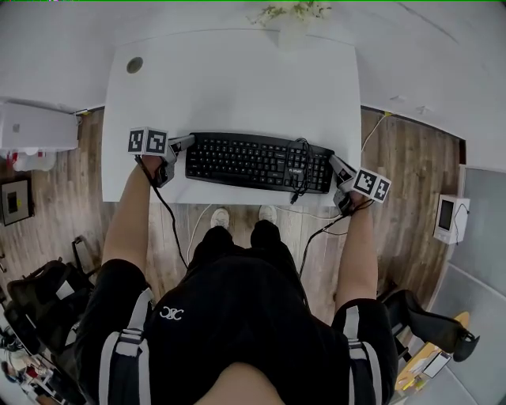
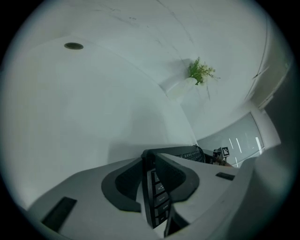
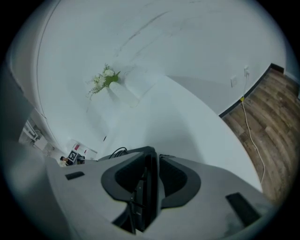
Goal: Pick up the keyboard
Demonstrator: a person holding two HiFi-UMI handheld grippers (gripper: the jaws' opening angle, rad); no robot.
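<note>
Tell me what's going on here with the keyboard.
A person at a white desk holds a hand-held gripper in each hand. The left hand-held gripper is clamped on the left end of the black keyboard, and the right hand-held gripper on its right end. Each gripper view shows the keyboard's edge pinched between the jaws. The keyboard sits by the desk's near edge with its cable bundled on top. Whether it is off the surface can't be told.

We stand in what looks like an office: a white counter (image 1: 237, 79) with a cable hole (image 1: 134, 65) at its far left corner, a keyboard (image 1: 253, 160), a plant (image 1: 292, 11) at its far edge, wood-plank floor (image 1: 411, 174).
</note>
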